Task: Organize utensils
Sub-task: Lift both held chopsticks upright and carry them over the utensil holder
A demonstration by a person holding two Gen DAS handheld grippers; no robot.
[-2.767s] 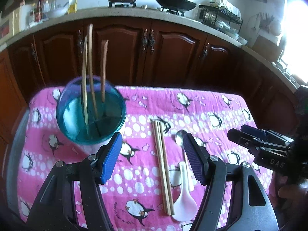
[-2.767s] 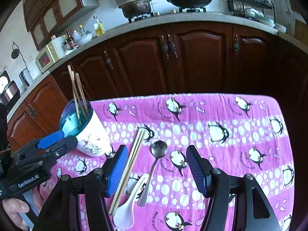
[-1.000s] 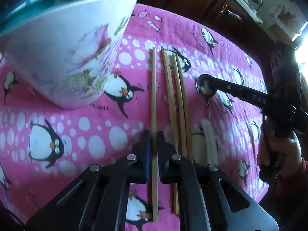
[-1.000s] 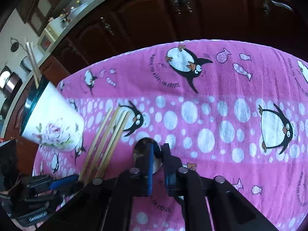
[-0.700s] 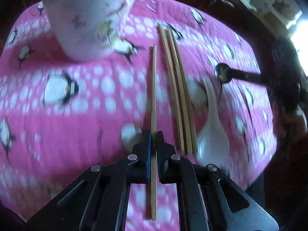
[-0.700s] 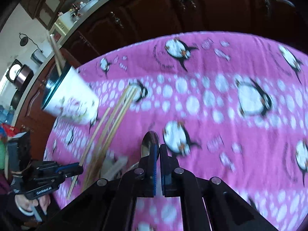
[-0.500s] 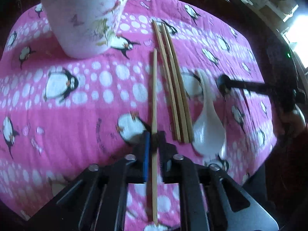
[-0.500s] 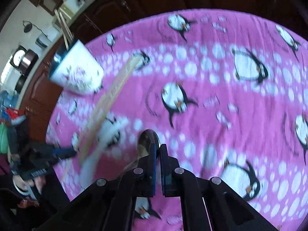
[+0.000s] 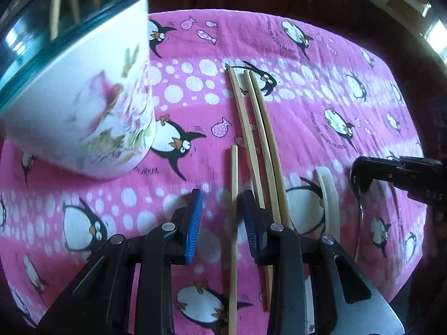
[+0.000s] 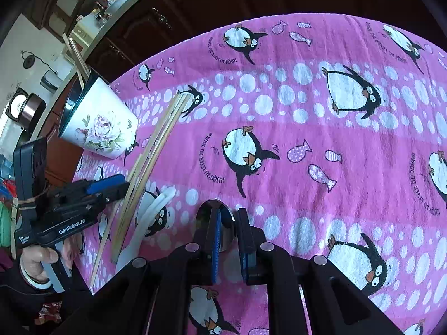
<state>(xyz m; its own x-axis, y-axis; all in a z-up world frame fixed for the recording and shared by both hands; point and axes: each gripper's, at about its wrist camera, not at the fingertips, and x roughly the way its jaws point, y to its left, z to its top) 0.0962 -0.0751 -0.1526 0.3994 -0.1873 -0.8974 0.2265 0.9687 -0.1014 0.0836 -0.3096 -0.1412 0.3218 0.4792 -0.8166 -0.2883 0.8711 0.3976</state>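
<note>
My left gripper [image 9: 222, 219] is open over the pink penguin cloth, its jaws on either side of one wooden chopstick [image 9: 233, 195] that lies loose between them. Three more chopsticks [image 9: 259, 128] lie just to its right, then a white ceramic spoon [image 9: 331, 195]. The white floral holder [image 9: 83, 111] with a teal rim stands at upper left with chopsticks in it. My right gripper [image 10: 226, 240] has its jaws slightly apart around a metal spoon [image 10: 208, 212] whose bowl shows ahead of them. The left gripper also shows in the right wrist view [image 10: 109, 184].
The pink cloth [image 10: 307, 128] covers the small table, whose edges fall off near both grippers. Dark wooden cabinets [image 10: 195, 2] and a kitchen counter stand behind the table. The right gripper shows at the right edge of the left wrist view [image 9: 391, 170].
My left gripper has opened and let the chopstick drop onto the cloth. My right gripper's jaws have parted a little around the metal spoon and it has come lower to the cloth.
</note>
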